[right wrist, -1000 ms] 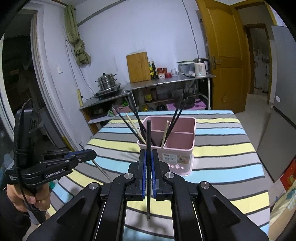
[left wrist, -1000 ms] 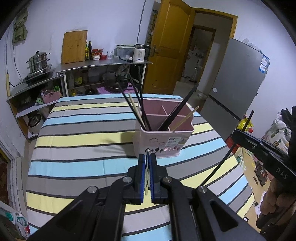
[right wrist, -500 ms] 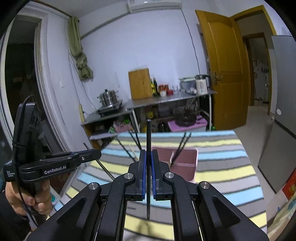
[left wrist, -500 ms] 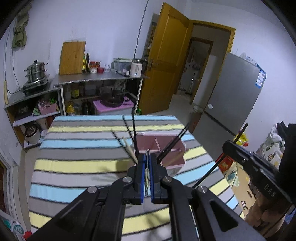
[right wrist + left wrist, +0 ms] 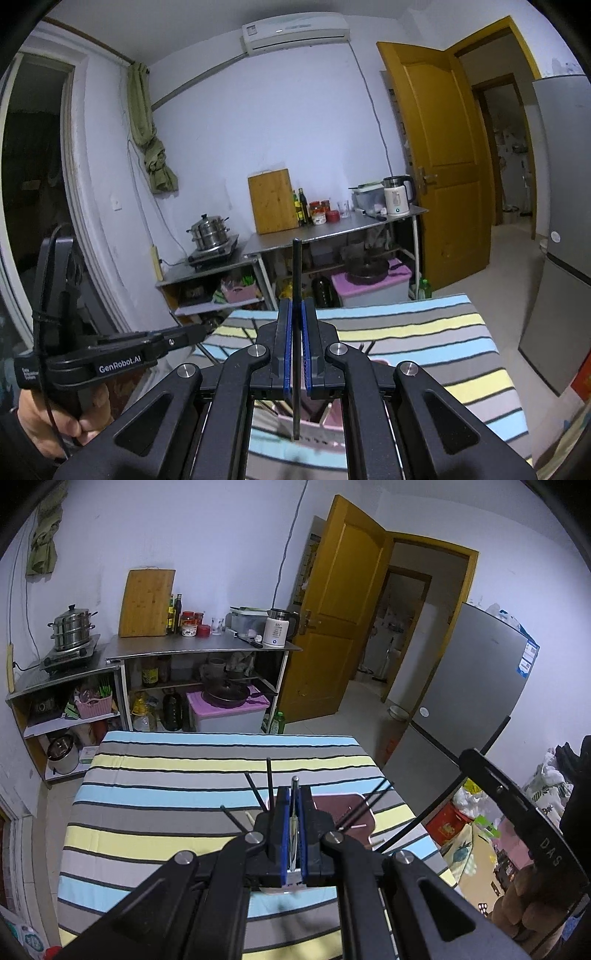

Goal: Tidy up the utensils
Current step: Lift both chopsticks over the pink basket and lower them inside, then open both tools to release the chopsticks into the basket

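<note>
both my grippers have risen since a moment ago, and the pink utensil holder [image 5: 354, 805] now sits low behind my fingers. it stands on the striped tablecloth [image 5: 166, 786], chopsticks [image 5: 269, 782] leaning out of its compartments. my left gripper [image 5: 294, 794] is closed tight on a thin silver utensil [image 5: 294, 786] pointing upward. my right gripper [image 5: 296, 314] is clamped on a black chopstick [image 5: 296, 266] held upright above the holder. behind the table stand a steel counter [image 5: 199, 650], a cutting board [image 5: 147, 603] and a kettle [image 5: 277, 628].
</note>
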`<state>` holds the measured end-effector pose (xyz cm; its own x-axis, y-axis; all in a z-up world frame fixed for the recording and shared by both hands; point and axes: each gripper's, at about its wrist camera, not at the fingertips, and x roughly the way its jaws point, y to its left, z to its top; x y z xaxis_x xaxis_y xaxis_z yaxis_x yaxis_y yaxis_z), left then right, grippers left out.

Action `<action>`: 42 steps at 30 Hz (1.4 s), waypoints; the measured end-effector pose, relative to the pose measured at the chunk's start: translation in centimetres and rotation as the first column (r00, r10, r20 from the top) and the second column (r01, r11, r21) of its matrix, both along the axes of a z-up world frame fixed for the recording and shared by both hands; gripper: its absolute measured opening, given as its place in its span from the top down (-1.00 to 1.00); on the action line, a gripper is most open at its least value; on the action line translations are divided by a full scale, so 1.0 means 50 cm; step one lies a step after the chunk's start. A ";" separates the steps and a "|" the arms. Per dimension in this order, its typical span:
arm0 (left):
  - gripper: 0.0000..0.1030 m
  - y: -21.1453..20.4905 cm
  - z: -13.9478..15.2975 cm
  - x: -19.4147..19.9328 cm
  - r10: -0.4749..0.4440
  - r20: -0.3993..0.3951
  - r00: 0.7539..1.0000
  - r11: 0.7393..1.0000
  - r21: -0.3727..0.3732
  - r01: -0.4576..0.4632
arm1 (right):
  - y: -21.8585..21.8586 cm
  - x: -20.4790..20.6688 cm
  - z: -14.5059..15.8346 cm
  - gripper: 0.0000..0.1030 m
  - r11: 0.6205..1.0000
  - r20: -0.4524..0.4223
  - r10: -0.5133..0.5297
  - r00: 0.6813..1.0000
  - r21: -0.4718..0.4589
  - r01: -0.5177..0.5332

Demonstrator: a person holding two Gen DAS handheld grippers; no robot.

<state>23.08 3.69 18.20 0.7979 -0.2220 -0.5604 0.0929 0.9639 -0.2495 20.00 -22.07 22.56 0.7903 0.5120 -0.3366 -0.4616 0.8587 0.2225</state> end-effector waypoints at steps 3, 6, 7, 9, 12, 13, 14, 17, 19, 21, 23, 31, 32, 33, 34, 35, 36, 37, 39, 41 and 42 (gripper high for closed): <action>0.91 0.001 -0.001 0.013 0.000 0.000 1.000 1.000 0.000 0.000 | 0.002 0.014 0.002 0.91 1.000 0.006 -0.008 1.000 0.007 0.008; 0.91 -0.001 -0.007 0.028 0.001 -0.007 1.000 1.000 -0.001 -0.001 | 0.001 0.021 -0.006 0.91 1.000 0.008 -0.015 1.000 0.013 0.015; 0.91 -0.002 -0.012 0.033 0.001 -0.012 1.000 1.000 -0.001 -0.001 | 0.002 0.024 -0.009 0.91 1.000 0.007 -0.019 1.000 0.013 0.019; 0.91 -0.006 -0.020 0.042 0.000 -0.019 1.000 1.000 -0.001 0.000 | 0.000 0.031 -0.016 0.91 0.999 0.006 -0.030 1.000 0.014 0.030; 0.91 -0.011 -0.035 0.057 -0.003 -0.031 1.000 1.000 -0.008 0.002 | -0.005 0.042 -0.030 0.91 0.999 -0.001 -0.041 0.999 0.021 0.041; 0.91 -0.014 -0.041 0.060 -0.003 -0.034 0.999 1.000 -0.008 0.003 | -0.007 0.046 -0.036 0.91 0.999 -0.006 -0.044 0.999 0.022 0.045; 0.91 -0.016 -0.044 0.064 -0.003 -0.038 0.999 1.000 -0.006 0.003 | -0.007 0.050 -0.042 0.91 0.999 -0.012 -0.048 0.999 0.024 0.048; 0.91 -0.021 -0.063 0.076 -0.009 -0.054 0.998 1.000 -0.011 0.008 | -0.009 0.064 -0.056 0.91 0.998 -0.029 -0.052 0.998 0.027 0.053; 0.91 -0.022 -0.075 0.084 -0.011 -0.066 0.998 1.000 -0.013 0.010 | -0.006 0.070 -0.070 0.91 0.998 -0.039 -0.051 0.998 0.023 0.052; 0.91 -0.023 -0.089 0.091 -0.014 -0.080 0.997 1.000 -0.018 0.012 | -0.005 0.076 -0.083 0.91 0.998 -0.051 -0.050 0.997 0.022 0.051; 0.91 -0.023 -0.100 0.097 -0.019 -0.090 0.996 1.000 -0.019 0.017 | -0.003 0.079 -0.096 0.91 0.999 -0.061 -0.048 0.997 0.022 0.049; 0.90 -0.024 -0.144 0.112 -0.031 -0.129 0.991 0.999 -0.026 0.028 | 0.020 0.089 -0.144 0.91 0.999 -0.105 -0.039 0.994 -0.006 0.038; 0.90 -0.022 -0.149 0.113 -0.032 -0.132 0.991 0.999 -0.026 0.029 | 0.023 0.089 -0.148 0.91 0.999 -0.107 -0.037 0.994 -0.011 0.036; 0.90 -0.022 -0.154 0.113 -0.034 -0.137 0.990 0.999 -0.027 0.030 | 0.025 0.087 -0.151 0.91 0.999 -0.107 -0.036 0.994 -0.016 0.035; 0.90 -0.021 -0.159 0.115 -0.038 -0.141 0.989 0.999 -0.031 0.034 | 0.027 0.086 -0.152 0.91 0.999 -0.104 -0.037 0.994 -0.021 0.035; 0.90 -0.022 -0.162 0.116 -0.043 -0.145 0.989 0.999 -0.033 0.039 | 0.030 0.083 -0.152 0.91 0.999 -0.097 -0.039 0.995 -0.029 0.036; 0.90 -0.025 -0.166 0.116 -0.048 -0.148 0.988 0.999 -0.029 0.044 | 0.033 0.081 -0.151 0.91 0.999 -0.094 -0.039 0.995 -0.035 0.036; 0.90 -0.030 -0.169 0.116 -0.051 -0.151 0.987 0.999 -0.023 0.048 | 0.036 0.081 -0.152 0.91 0.999 -0.091 -0.038 0.995 -0.042 0.034; 0.90 -0.039 -0.176 0.115 -0.058 -0.159 0.986 0.998 -0.008 0.058 | 0.040 0.080 -0.151 0.90 0.998 -0.090 -0.027 0.996 -0.054 0.023; 0.90 -0.046 -0.178 0.114 -0.058 -0.160 0.985 0.998 0.009 0.060 | 0.044 0.080 -0.149 0.90 0.998 -0.094 -0.013 0.996 -0.059 0.007; 0.90 -0.047 -0.177 0.113 -0.057 -0.159 0.986 0.998 0.012 0.059 | 0.046 0.080 -0.148 0.90 0.998 -0.095 -0.011 0.995 -0.068 0.005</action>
